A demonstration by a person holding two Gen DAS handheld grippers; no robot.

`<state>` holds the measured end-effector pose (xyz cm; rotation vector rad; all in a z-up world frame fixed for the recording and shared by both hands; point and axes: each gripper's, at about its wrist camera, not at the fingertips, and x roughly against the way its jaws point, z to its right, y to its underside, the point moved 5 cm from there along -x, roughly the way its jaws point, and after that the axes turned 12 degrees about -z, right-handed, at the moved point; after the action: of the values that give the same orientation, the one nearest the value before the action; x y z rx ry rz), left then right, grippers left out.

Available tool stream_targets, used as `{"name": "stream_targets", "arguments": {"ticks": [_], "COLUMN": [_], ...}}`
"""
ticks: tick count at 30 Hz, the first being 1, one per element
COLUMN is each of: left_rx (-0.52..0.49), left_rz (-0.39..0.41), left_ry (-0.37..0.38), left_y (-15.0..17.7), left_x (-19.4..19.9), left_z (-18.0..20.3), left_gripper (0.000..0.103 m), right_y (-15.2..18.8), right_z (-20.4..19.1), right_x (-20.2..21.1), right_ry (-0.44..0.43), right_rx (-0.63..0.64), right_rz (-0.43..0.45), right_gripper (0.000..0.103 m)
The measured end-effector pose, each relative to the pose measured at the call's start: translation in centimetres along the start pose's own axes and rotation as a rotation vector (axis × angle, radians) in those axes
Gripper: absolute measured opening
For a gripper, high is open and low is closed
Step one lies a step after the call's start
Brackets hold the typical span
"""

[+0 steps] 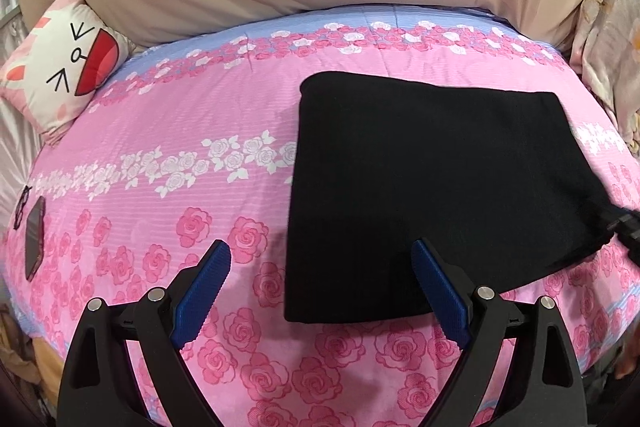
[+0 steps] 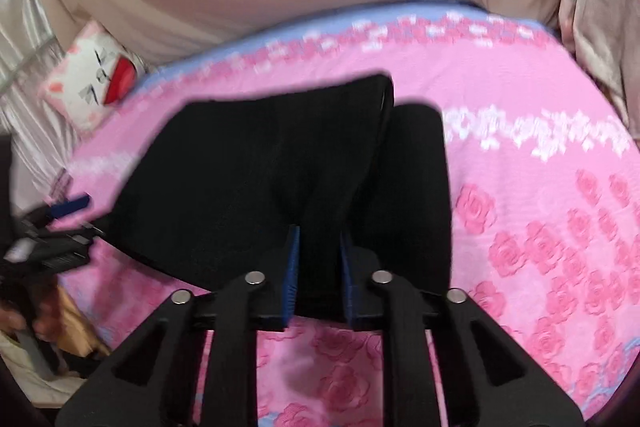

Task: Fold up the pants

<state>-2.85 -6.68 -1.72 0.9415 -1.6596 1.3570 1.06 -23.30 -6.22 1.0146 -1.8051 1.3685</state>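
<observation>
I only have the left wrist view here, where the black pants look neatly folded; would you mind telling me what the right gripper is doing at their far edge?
Observer: The right gripper is shut on the pants, pinching a thick bunch of fabric between its blue pads.
Operator: Thank you. Is the fabric lying flat there?
Observer: No, in the right wrist view the pinched part rises up from the pink floral bedspread as a raised flap, with a second layer behind it.
Operator: And my left gripper?
Observer: From the right wrist view the left gripper sits beside the pants' edge, not touching them.
</observation>
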Motion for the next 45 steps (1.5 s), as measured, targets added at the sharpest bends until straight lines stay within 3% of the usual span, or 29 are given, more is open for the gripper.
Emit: {"name": "stream_targets", "arguments": {"ticks": [3,6,8,11,13,16,26,29,33,35,39,42,45], "left_rx": [-0.003,-0.009,-0.01,-0.015,-0.008,-0.005,-0.023,-0.024,-0.028,-0.028,-0.027,-0.024,-0.026], "left_rz": [0.012,-0.007,-0.021,-0.005,0.001,-0.009,-0.029,-0.034,-0.046,-0.05,-0.053,-0.054,-0.056], "left_ry": [-0.009,-0.001,-0.008,-0.018,0.0,0.006,-0.022,-0.018,-0.01,-0.011,-0.004,0.003,-0.006], "left_y": [0.1,0.3,0.3,0.3,0.2,-0.1,0.2,0.2,0.2,0.2,0.1,0.1,0.0], "left_x": [0.4,-0.5,-1.0,-0.4,0.0,-0.3,-1.1,-1.2,-1.6,-1.8,-2.0,-2.2,-2.4], "left_z": [0.0,0.3,0.6,0.5,0.4,0.7,1.1,1.1,1.2,1.2,1.1,1.2,1.3], "left_gripper": [0.09,0.092,0.092,0.092,0.092,0.092,0.092,0.092,0.092,0.092,0.092,0.092,0.092], "right_y": [0.0,1.2,1.8,0.8,-0.1,-1.7,-7.2,-7.4,-7.8,-7.7,-6.9,-5.7,-5.0], "right_z": [0.8,3.2,4.1,3.5,2.2,0.1,-5.6,-4.7,-2.0,-1.7,-1.9,0.5,1.5], "right_x": [2.7,-0.8,-1.6,1.4,3.4,4.0,-5.4,-7.8,-8.1,-7.2,-4.2,-5.6,-4.2], "right_ry": [0.03,0.097,0.049,-0.002,0.037,0.022,0.015,0.084,0.059,0.045,0.101,0.177,0.089], "right_rx": [-0.005,-0.024,-0.058,-0.096,-0.05,0.01,0.182,0.197,0.109,0.075,0.075,0.052,-0.025], "right_rz": [0.051,-0.036,0.0,0.042,0.088,0.116,-0.036,-0.062,-0.055,-0.047,0.016,-0.052,-0.037], "right_gripper": [0.012,0.014,0.015,0.016,0.016,0.016,0.016,0.015,0.005,0.005,0.011,0.012,0.013]}}
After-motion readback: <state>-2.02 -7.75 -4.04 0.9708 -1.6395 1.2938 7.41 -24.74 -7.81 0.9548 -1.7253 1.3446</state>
